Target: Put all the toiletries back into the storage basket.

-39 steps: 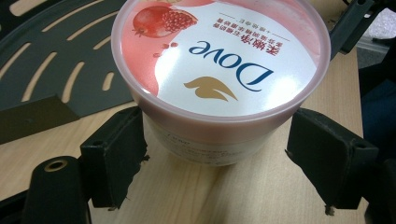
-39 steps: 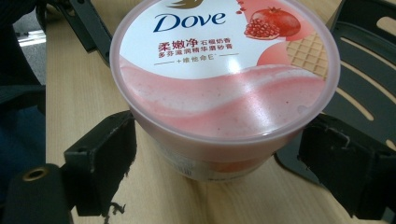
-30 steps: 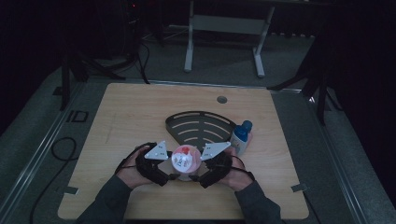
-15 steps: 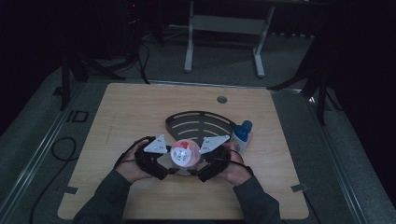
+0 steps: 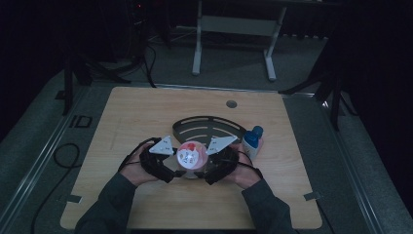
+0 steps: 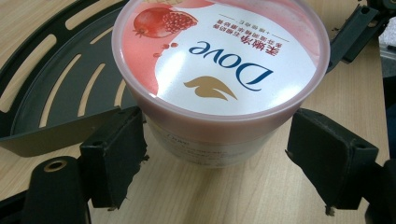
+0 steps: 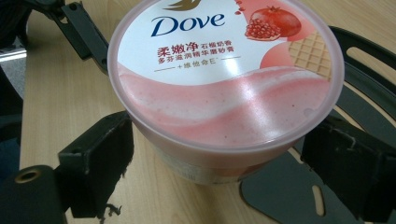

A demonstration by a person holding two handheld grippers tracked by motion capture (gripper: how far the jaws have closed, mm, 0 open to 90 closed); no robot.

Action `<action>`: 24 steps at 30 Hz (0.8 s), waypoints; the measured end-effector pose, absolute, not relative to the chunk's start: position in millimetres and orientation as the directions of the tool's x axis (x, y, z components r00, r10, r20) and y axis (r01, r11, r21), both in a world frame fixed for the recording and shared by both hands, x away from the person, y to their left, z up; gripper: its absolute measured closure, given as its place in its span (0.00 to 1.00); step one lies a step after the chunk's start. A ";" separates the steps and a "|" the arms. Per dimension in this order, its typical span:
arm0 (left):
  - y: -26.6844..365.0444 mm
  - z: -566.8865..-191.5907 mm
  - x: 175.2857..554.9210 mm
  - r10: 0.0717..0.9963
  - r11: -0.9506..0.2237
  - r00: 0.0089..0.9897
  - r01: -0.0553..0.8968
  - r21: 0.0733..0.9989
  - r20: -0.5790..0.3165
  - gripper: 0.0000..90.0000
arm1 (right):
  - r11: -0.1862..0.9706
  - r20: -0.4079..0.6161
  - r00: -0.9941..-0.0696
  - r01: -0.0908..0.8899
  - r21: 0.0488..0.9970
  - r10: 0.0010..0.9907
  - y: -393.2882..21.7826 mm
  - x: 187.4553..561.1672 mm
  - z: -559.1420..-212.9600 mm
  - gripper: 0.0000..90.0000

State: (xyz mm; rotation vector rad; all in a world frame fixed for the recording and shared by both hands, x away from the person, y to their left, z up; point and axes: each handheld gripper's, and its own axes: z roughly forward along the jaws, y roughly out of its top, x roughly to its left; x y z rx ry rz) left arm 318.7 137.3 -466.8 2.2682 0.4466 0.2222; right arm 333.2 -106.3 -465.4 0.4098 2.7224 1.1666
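Jaws of both the left gripper and right gripper are standing apart, flanking the pink tub without quite clamping it. The tub is sitting near the bench's middle, partly on the black slotted tray. Its lid is still on, reading "Dove" with pomegranate artwork; gripping seems yet to happen.

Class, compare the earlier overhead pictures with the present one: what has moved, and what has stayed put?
Both hands carried the Dove tub slightly farther from the person, toward the black slotted rack. The left gripper and right gripper still flank it. The rack and the blue-capped bottle stayed put.
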 end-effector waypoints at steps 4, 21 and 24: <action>138.1 -465.8 322.6 0.392 -0.614 0.920 0.253 0.748 0.011 0.21 | 0.661 -0.033 -0.951 0.189 0.726 0.309 -104.5 337.1 -464.3 0.10; 140.4 -463.2 340.1 0.404 -0.616 0.915 0.268 0.740 0.005 0.21 | 0.652 -0.017 -0.942 0.219 0.726 0.335 -100.0 353.2 -463.1 0.10; 140.7 -461.7 342.6 0.406 -0.617 0.914 0.268 0.740 0.007 0.21 | 0.643 -0.010 -0.940 0.227 0.731 0.342 -99.6 356.0 -462.8 0.10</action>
